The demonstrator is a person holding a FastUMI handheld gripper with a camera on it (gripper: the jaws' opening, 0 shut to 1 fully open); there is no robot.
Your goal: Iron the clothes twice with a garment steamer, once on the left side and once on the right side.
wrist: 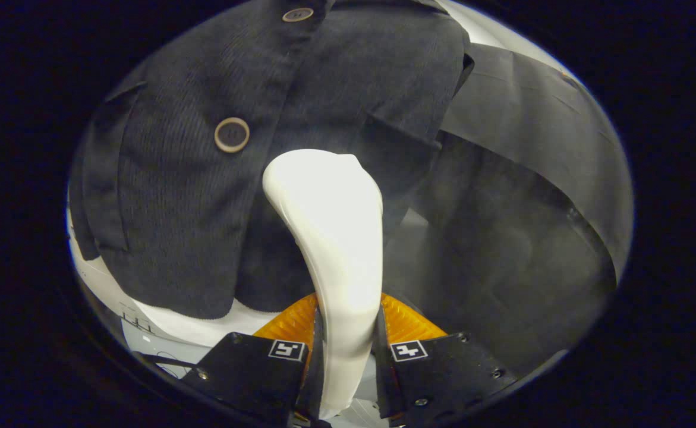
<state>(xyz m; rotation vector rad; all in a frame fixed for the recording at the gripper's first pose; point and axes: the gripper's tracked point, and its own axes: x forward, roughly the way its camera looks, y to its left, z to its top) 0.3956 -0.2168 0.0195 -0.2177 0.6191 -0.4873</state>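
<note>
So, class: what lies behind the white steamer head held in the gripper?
The dark corduroy jacket lies behind the steamer, which the gripper clamps. The steamer's face and the fabric directly behind it are covered.

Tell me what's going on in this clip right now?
A hand-held gripper is shut on a white garment steamer, one finger on each side of its handle. The steamer's head sits against a dark corduroy jacket, just right of the button placket and below the large button. A haze that may be steam hangs to the right, in front of the black cloth.
</note>
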